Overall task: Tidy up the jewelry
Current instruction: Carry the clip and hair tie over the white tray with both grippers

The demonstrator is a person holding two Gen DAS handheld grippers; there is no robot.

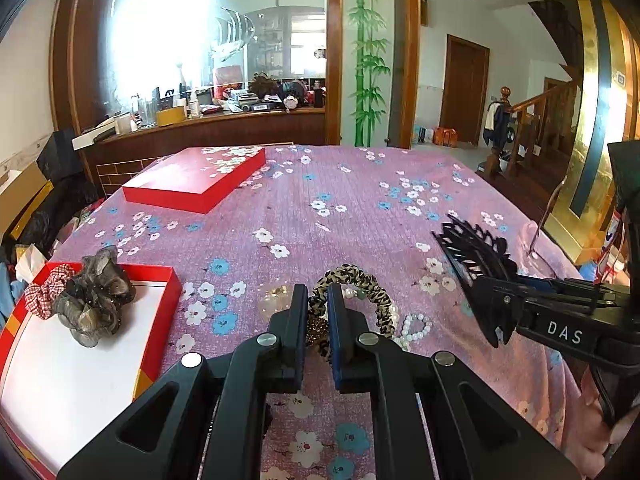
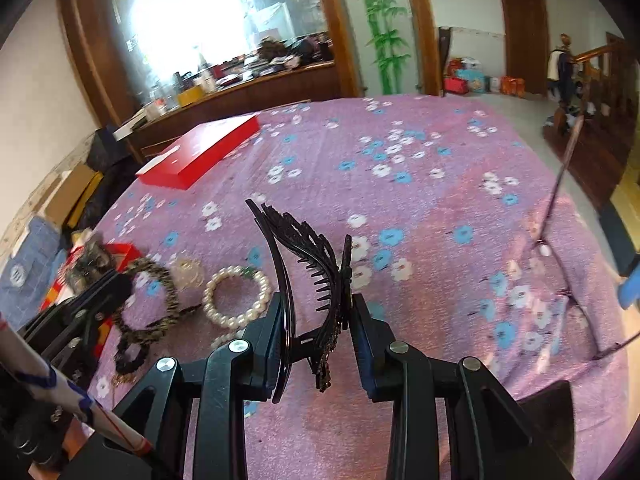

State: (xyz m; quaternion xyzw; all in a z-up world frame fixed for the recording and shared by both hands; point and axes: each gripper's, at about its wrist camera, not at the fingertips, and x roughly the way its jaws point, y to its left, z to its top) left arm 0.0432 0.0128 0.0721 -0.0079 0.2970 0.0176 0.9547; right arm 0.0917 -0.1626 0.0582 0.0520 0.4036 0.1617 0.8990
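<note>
So far only part of the sorting looks done. The open red box (image 1: 158, 320) at the near left holds two items at its far end: a red checked scrunchie (image 1: 44, 294) and a grey-brown gauzy scrunchie (image 1: 94, 298); the rest of its white floor is bare. Its lid, or a second red box (image 1: 196, 180), lies shut at the far left of the flowered purple cloth (image 1: 360, 208).

Both tools are busy. The left gripper (image 1: 318, 320) has its fingers drawn close together around the near loop of a leopard-print hair band (image 1: 360, 280), which lies on the cloth just right of the box; it seems pinched, though whether the pads truly bite I cannot tell for sure. The right gripper (image 2: 316, 332) pinches a black hair claw (image 2: 308, 264) with its teeth spread, and holds it up over the right side of the cloth.

Left to sort, by my judgement: the hair band and the claw now in the grippers, a pearl bracelet (image 2: 236, 296) and a clear round bead-like piece (image 2: 186, 274) lying near the band, and a smaller string of pearls (image 1: 416, 326) beside them. A pair of glasses (image 2: 560, 264) lies at the right edge; whether it belongs to the task is unclear. Roughly a third seems done.
</note>
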